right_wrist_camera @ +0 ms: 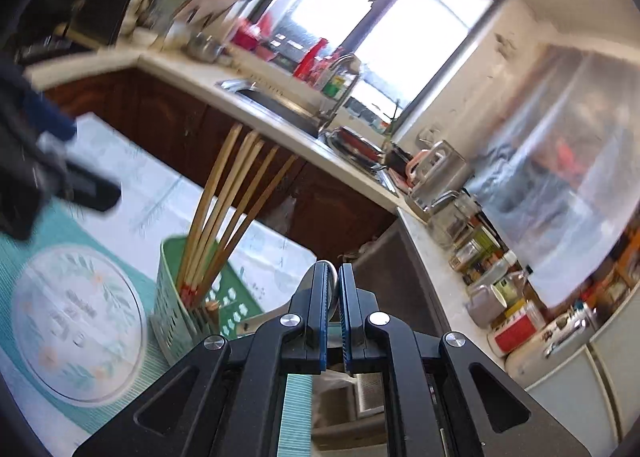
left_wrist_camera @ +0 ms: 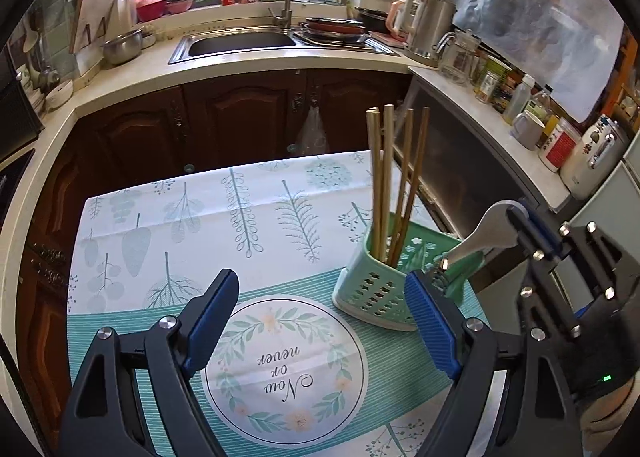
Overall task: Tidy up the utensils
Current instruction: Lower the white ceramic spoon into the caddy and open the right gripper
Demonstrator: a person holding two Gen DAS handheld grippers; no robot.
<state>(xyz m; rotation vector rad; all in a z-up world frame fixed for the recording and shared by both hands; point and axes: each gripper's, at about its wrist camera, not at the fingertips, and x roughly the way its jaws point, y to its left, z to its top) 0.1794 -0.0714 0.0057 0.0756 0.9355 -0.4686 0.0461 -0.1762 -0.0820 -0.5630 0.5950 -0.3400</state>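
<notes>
Right gripper (right_wrist_camera: 335, 277) has its jaws clamped on the wide end of a metal spoon (left_wrist_camera: 486, 231), held flat between the pads, presumably to steer it into the holder. Spoon sits above the green utensil holder (left_wrist_camera: 374, 293); long axis slants, free end pointing down toward the holder's near compartment. Chopsticks (left_wrist_camera: 394, 181) stand tilted in the far compartment. Left gripper (left_wrist_camera: 320, 321) hovers over the tablecloth (left_wrist_camera: 160, 217), jaws wide apart, empty.

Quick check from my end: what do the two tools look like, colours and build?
Both match: the left tool and right tool have matte black angular linkage arms with triangular cut-outs, round silver pivot bolts, and blue ribbed pads on the fingers. A small green light glows on the right tool's body in the left wrist view. No cables or sleeves visible.
</notes>
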